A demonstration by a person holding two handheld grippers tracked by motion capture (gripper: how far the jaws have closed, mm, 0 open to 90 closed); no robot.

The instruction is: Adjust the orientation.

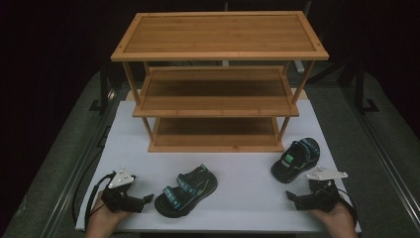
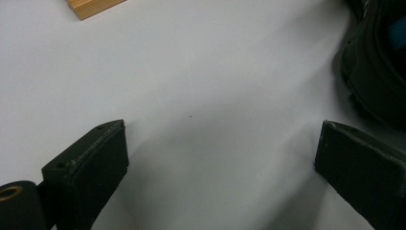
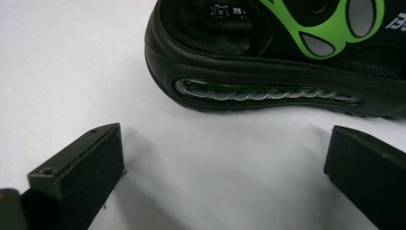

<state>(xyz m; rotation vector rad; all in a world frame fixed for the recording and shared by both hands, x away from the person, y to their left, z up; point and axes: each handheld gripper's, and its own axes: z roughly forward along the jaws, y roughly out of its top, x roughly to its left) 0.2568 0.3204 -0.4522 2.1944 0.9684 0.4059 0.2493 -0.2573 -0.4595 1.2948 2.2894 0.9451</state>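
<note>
Two black sandals with blue-green straps lie on the white board (image 1: 237, 198). One sandal (image 1: 185, 191) sits at the front centre-left, its dark side also at the right edge of the left gripper view (image 2: 378, 62). The other sandal (image 1: 295, 159) lies at the right, below the rack's corner. My left gripper (image 1: 147, 198) rests open just left of the first sandal, bare board between its jaws (image 2: 225, 139). My right gripper (image 1: 292, 197) is open just in front of the second sandal, whose sole and green markings (image 3: 277, 52) sit beyond the jaws (image 3: 227, 143).
A three-tier bamboo shelf rack (image 1: 220, 49) stands at the back of the board, all shelves bare; its bottom corner (image 2: 91, 5) shows in the left gripper view. Grey floor and dark metal rails flank the board on both sides.
</note>
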